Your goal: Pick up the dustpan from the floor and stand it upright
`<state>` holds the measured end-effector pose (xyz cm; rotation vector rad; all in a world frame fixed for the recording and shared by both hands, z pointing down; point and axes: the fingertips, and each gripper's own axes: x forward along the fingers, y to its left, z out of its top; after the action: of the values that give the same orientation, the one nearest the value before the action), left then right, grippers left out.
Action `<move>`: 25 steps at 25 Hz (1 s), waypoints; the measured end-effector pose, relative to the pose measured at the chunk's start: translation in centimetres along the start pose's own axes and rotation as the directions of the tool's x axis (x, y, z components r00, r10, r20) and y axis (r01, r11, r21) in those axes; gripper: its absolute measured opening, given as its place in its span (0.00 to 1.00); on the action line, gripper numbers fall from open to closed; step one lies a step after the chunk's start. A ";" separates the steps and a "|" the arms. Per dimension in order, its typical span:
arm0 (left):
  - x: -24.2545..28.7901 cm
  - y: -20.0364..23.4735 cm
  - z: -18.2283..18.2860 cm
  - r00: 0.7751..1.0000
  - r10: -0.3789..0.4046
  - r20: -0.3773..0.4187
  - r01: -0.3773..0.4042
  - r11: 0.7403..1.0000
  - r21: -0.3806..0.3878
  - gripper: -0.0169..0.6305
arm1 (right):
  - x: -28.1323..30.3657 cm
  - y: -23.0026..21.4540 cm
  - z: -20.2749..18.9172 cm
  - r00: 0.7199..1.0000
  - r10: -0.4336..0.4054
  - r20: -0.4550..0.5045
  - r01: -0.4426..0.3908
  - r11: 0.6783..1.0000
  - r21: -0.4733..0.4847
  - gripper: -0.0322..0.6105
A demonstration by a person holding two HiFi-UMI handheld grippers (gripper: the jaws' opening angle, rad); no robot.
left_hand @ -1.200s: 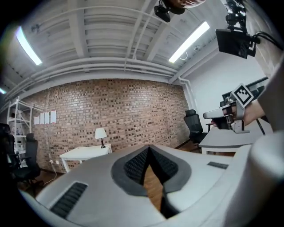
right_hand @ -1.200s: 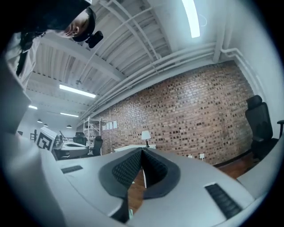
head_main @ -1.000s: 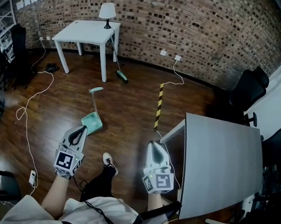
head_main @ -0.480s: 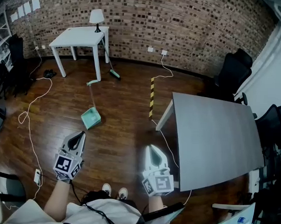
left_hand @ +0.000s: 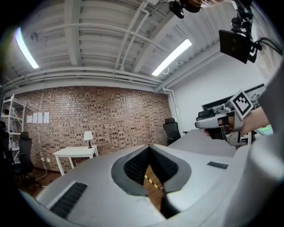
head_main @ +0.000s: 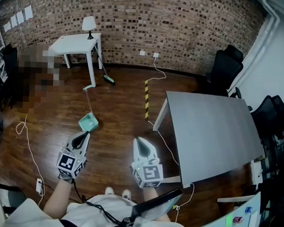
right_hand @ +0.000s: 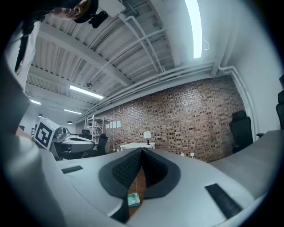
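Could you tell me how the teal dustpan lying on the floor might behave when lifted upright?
The dustpan looks like thin plastic, so it is probably light and stiff. Its long thin handle over a small pan may make it tip easily upright.

From above, the head view looks steeply down on the floor [head_main: 118, 109], the left hand-held gripper [head_main: 84, 133] and the right hand-held gripper [head_main: 139, 140], while each gripper view looks level along its jaws, sharing the far brick wall [head_main: 183, 28] and white table [head_main: 74, 43] with it.

Left gripper [left_hand: 150, 147] jaws together, nothing between; beyond: brick wall [left_hand: 102, 113], white table [left_hand: 75, 152], right gripper [left_hand: 200, 124].
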<state>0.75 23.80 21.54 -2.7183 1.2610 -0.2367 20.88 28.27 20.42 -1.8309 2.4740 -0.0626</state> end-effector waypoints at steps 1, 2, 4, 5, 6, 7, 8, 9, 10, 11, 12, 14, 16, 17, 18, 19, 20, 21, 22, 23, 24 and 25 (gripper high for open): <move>0.1 -0.3 0.2 1.000 -0.010 0.003 0.010 1.000 -0.001 0.05 | 0.1 -0.1 0.2 1.000 -0.004 -0.005 0.004 1.000 -0.003 0.01; 0.1 -0.7 0.2 1.000 -0.018 0.004 0.018 1.000 -0.004 0.05 | 0.0 -0.2 0.4 1.000 -0.008 -0.009 0.008 1.000 -0.008 0.01; 0.1 -1.2 0.0 0.999 -0.032 0.000 0.032 0.999 -0.008 0.05 | -0.2 -0.4 0.5 1.000 -0.018 -0.013 0.018 1.000 -0.014 0.01; 0.0 -1.4 -0.1 0.999 -0.037 -0.002 0.037 0.999 -0.002 0.05 | -0.3 -0.6 0.5 1.000 -0.023 -0.014 0.023 1.000 -0.011 0.01; 0.0 -1.6 0.0 0.999 -0.041 -0.002 0.041 0.999 0.013 0.05 | -0.4 -0.8 0.6 1.000 -0.027 -0.013 0.027 1.000 -0.008 0.01; 0.1 -1.8 0.2 0.999 -0.044 0.001 0.044 0.998 0.036 0.05 | -0.4 -1.0 0.7 0.999 -0.030 -0.011 0.030 1.000 -0.009 0.01; 0.1 -1.9 0.3 0.999 -0.048 0.007 0.047 0.997 0.058 0.05 | -0.3 -1.1 0.8 0.999 -0.032 -0.008 0.031 0.999 -0.013 0.01; 0.2 -2.0 0.4 0.999 -0.052 0.011 0.051 0.996 0.074 0.05 | -0.2 -1.2 0.9 0.999 -0.032 -0.005 0.031 0.999 -0.020 0.01; 0.4 -2.2 0.4 0.998 -0.056 0.012 0.055 0.995 0.079 0.05 | -0.1 -1.2 1.0 1.000 -0.030 -0.003 0.030 0.999 -0.028 0.01; 0.5 -2.3 0.5 0.998 -0.059 0.011 0.058 0.995 0.077 0.05 | 0.1 -1.2 1.2 1.000 -0.028 -0.001 0.028 0.999 -0.036 0.01; 0.5 -2.3 0.6 0.998 -0.061 0.012 0.060 0.996 0.071 0.05 | 0.1 -1.1 1.3 1.000 -0.025 0.000 0.025 0.999 -0.045 0.01; 0.5 -2.4 0.7 0.998 -0.061 0.016 0.060 0.997 0.056 0.05 | 0.1 -0.7 1.5 1.000 -0.018 -0.006 0.018 0.998 -0.062 0.01; 0.3 -2.3 0.8 0.998 -0.057 0.020 0.056 0.997 0.046 0.05 | 0.0 -0.2 1.5 1.000 -0.012 -0.011 0.011 0.997 -0.073 0.01; 0.3 -2.2 0.8 0.998 -0.053 0.023 0.052 0.998 0.041 0.05 | 0.0 0.0 1.5 1.000 -0.010 -0.011 0.009 0.997 -0.076 0.01; 0.3 -2.0 0.8 0.998 -0.050 0.025 0.049 0.998 0.035 0.05 | 0.0 0.1 1.5 1.000 -0.010 -0.011 0.009 0.997 -0.078 0.01; 0.2 -1.8 0.8 0.999 -0.047 0.028 0.046 0.998 0.030 0.05 | -0.1 0.2 1.5 1.000 -0.011 -0.013 0.010 0.997 -0.080 0.01; 0.2 -1.8 0.8 0.999 -0.045 0.029 0.044 0.999 0.027 0.05 | -0.2 0.2 1.4 1.000 -0.013 -0.015 0.012 0.997 -0.081 0.01; 0.1 -1.8 0.9 0.999 -0.044 0.030 0.043 0.999 0.027 0.05 | -0.4 0.2 1.3 1.000 -0.016 -0.017 0.015 0.997 -0.081 0.01; 0.0 -1.8 1.0 0.999 -0.043 0.032 0.043 0.999 0.029 0.05 | -0.6 0.2 1.3 1.000 -0.019 -0.018 0.017 0.997 -0.081 0.01; 0.0 -1.9 1.1 0.998 -0.043 0.035 0.042 0.999 0.031 0.05 | -0.7 0.1 1.3 1.000 -0.022 -0.019 0.021 0.996 -0.082 0.01; 0.0 -1.9 1.3 0.998 -0.043 0.037 0.042 0.999 0.033 0.05 | -0.8 0.1 1.3 0.999 -0.026 -0.020 0.024 0.996 -0.082 0.01; -0.1 -1.8 1.4 0.998 -0.042 0.038 0.040 0.999 0.034 0.05 | -0.9 0.1 1.4 0.999 -0.028 -0.019 0.027 0.996 -0.082 0.01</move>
<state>2.30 25.08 20.54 -2.7092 1.1813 -0.2061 21.18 29.15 19.09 -1.9054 2.5007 0.0197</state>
